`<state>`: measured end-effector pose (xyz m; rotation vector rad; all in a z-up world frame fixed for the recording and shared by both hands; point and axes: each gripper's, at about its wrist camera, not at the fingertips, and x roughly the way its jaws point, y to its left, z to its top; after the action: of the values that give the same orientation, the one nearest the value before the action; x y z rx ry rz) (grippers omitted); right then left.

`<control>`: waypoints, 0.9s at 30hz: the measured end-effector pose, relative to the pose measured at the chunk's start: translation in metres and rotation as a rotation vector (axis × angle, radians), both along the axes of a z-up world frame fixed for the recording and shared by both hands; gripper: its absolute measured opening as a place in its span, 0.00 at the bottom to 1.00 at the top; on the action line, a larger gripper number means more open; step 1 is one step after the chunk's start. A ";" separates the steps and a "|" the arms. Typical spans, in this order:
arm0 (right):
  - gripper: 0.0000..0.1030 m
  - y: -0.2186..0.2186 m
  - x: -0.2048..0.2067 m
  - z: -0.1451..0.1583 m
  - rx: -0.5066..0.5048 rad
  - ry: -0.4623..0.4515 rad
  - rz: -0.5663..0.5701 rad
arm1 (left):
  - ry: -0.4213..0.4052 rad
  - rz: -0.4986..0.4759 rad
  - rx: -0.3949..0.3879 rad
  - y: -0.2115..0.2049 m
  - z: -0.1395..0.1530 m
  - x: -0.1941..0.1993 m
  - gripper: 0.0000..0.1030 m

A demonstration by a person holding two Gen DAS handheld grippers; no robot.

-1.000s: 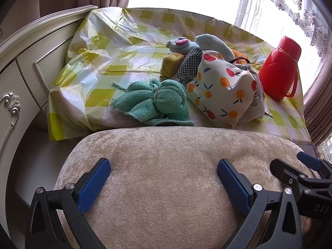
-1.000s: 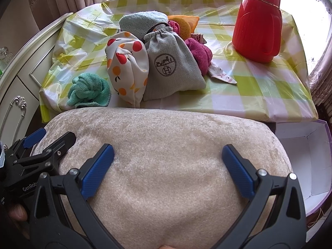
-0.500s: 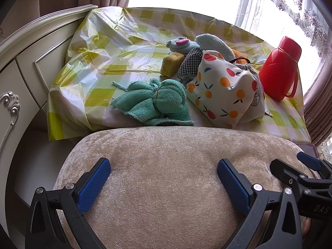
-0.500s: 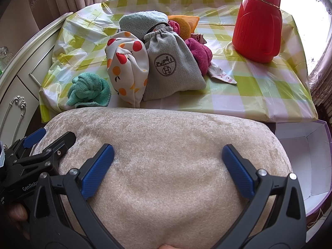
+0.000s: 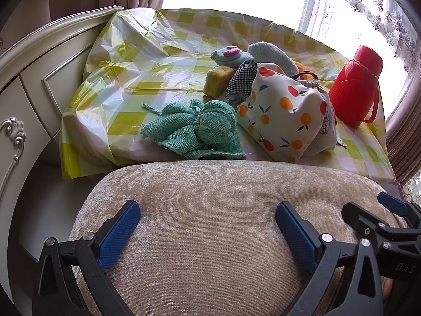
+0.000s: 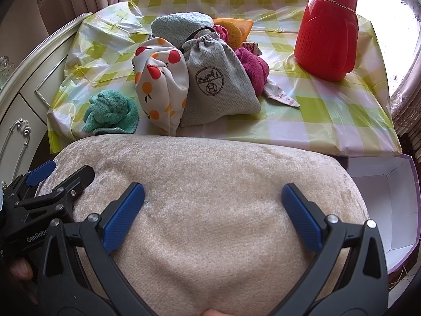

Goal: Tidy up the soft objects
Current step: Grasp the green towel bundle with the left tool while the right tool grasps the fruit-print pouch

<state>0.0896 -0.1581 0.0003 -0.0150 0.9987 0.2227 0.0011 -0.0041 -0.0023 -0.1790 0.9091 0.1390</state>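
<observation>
Nothing's budged since the earlier frames: left gripper [image 5: 208, 233] and right gripper [image 6: 213, 212] both sit spread wide over the beige cushion [image 5: 210, 210]. Only the right view catches the grey pouch [image 6: 218, 81] and white box [image 6: 389, 202]; the soft pile, like the green towel [image 5: 197, 129], lies on the checked table [image 5: 126, 60] beyond.

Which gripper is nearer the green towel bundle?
Left. The left gripper hangs open over the beige cushion just short of the green towel bundle; the right gripper sits farther to its right.
</observation>
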 end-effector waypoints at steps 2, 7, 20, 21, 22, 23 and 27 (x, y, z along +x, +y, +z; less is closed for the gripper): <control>1.00 0.001 0.000 0.000 -0.008 0.000 0.001 | 0.004 0.001 0.004 0.000 0.000 0.001 1.00; 1.00 0.002 0.001 0.000 -0.014 0.006 0.003 | 0.018 0.018 0.040 -0.003 0.002 0.004 1.00; 1.00 0.011 0.022 0.005 -0.015 0.001 0.061 | 0.026 0.036 -0.047 0.011 0.004 0.027 0.96; 1.00 0.015 0.025 0.007 -0.025 -0.005 0.075 | 0.028 0.040 -0.057 0.012 0.004 0.030 0.95; 1.00 0.018 0.028 0.008 -0.038 -0.015 0.089 | 0.030 0.045 -0.069 0.015 0.003 0.033 0.93; 1.00 0.023 0.030 0.009 -0.053 -0.025 0.103 | 0.035 0.048 -0.083 0.017 0.002 0.037 0.92; 0.99 0.041 0.040 0.011 -0.096 -0.057 0.174 | 0.046 0.063 -0.139 0.027 -0.001 0.049 0.88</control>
<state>0.1297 -0.1175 0.0117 -0.1950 0.9511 0.3313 0.0504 0.0225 -0.0033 -0.3349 0.9603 0.1393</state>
